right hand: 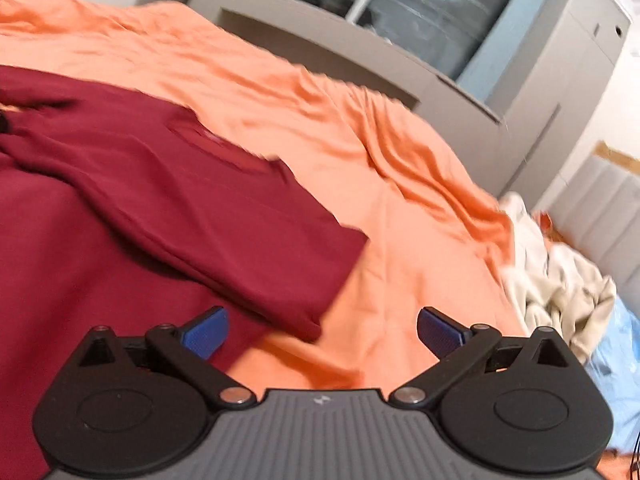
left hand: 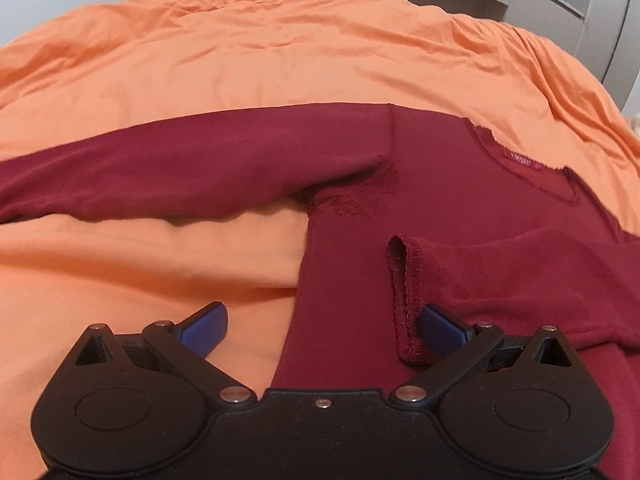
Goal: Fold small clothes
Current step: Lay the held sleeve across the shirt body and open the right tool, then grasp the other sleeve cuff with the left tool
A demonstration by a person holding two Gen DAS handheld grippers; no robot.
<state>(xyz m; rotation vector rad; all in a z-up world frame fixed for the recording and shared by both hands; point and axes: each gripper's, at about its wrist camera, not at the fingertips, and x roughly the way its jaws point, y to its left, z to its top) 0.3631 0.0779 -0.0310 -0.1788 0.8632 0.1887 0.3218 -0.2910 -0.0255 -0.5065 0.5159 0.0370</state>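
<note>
A dark red long-sleeved shirt [left hand: 440, 184] lies flat on the orange bed sheet [left hand: 240, 60]. One sleeve [left hand: 180, 172] stretches out to the left. The other sleeve is folded across the body, and its cuff [left hand: 406, 292] lies just ahead of my left gripper [left hand: 320, 326], which is open over the shirt's side edge and holds nothing. In the right wrist view the shirt [right hand: 140, 200] fills the left side, with a folded edge [right hand: 320, 264] near the middle. My right gripper [right hand: 322, 332] is open above that edge and the sheet [right hand: 400, 240], also holding nothing.
A pile of cream cloth [right hand: 560, 280] and something light blue [right hand: 616, 360] lie at the right of the bed. Grey furniture and a window [right hand: 420, 12] stand beyond the bed's far edge. Wrinkled orange sheet lies bare to the left of the shirt.
</note>
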